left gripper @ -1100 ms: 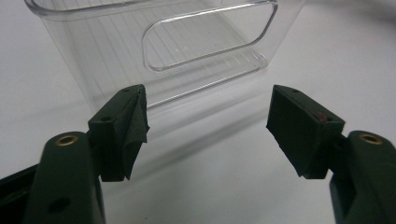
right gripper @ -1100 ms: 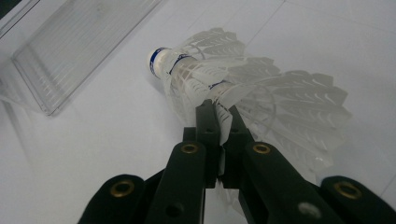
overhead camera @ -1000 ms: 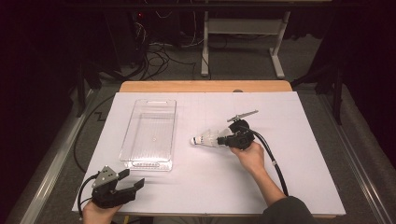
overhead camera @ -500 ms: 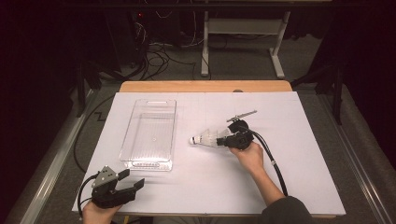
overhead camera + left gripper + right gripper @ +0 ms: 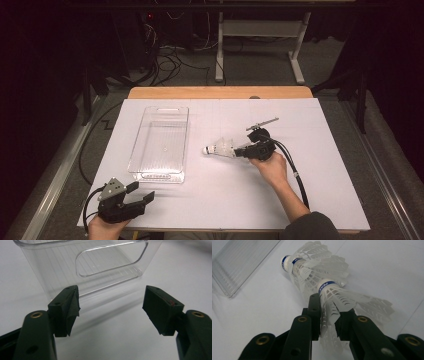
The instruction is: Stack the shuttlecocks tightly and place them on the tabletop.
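Note:
My right gripper (image 5: pixel 239 151) lies low on the white table, pointing left. Its jaws (image 5: pixel 329 312) have just been opening, and their pads still touch the feather skirt of a white shuttlecock (image 5: pixel 337 296) with a blue band. Just beyond it lie two more shuttlecocks (image 5: pixel 312 263), nested together, their cork tips toward the bin; from above the group of shuttlecocks (image 5: pixel 219 147) reads as one white cluster. My left gripper (image 5: pixel 141 192) rests open at the near left corner, nothing between its fingers (image 5: pixel 111 307), facing the near end of a clear plastic bin (image 5: pixel 110 262).
The empty clear bin (image 5: pixel 156 175) stands lengthwise left of centre, its handle cut-out toward my left gripper. A black cable (image 5: pixel 295 175) trails from the right gripper along the forearm. The white sheet (image 5: pixel 325 150) covers the tabletop; a wooden edge (image 5: pixel 220 92) runs along the far side.

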The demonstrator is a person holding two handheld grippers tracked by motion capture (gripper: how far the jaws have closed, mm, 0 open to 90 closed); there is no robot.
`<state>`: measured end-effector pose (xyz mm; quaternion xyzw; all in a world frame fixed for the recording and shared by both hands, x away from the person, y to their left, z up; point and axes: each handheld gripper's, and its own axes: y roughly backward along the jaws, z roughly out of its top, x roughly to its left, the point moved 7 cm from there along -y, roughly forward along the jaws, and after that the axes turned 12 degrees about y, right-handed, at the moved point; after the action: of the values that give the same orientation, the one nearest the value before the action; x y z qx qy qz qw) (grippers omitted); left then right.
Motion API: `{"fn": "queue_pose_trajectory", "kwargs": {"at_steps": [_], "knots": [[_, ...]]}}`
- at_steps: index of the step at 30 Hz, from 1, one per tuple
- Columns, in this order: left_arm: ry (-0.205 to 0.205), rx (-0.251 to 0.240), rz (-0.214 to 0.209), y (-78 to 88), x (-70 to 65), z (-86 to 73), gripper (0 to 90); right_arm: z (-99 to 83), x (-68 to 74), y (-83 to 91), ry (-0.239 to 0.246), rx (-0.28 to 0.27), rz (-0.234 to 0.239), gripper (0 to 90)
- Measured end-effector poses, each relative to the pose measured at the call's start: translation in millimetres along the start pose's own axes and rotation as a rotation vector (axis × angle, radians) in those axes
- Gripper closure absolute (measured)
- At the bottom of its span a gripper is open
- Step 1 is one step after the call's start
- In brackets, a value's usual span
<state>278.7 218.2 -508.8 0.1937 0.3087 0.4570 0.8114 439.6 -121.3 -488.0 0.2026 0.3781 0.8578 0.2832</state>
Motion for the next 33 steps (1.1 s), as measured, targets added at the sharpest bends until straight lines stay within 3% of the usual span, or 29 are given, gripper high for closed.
{"fn": "queue_pose_trajectory", "kwargs": {"at_steps": [10,16,33], "knots": [[0.001,-0.002,0.0,0.6,-0.1,0.0,30.5,-3.3,-1.2,5.7,-0.011,0.009,0.002,75.2],[0.0,-0.003,0.0,1.0,-0.1,0.0,30.5,-3.5,-2.2,10.8,-0.008,0.008,-0.009,89.2],[-0.002,-0.001,0.0,0.7,-0.1,-0.1,30.5,5.7,1.3,5.5,0.001,-0.038,0.016,90.0]]}}
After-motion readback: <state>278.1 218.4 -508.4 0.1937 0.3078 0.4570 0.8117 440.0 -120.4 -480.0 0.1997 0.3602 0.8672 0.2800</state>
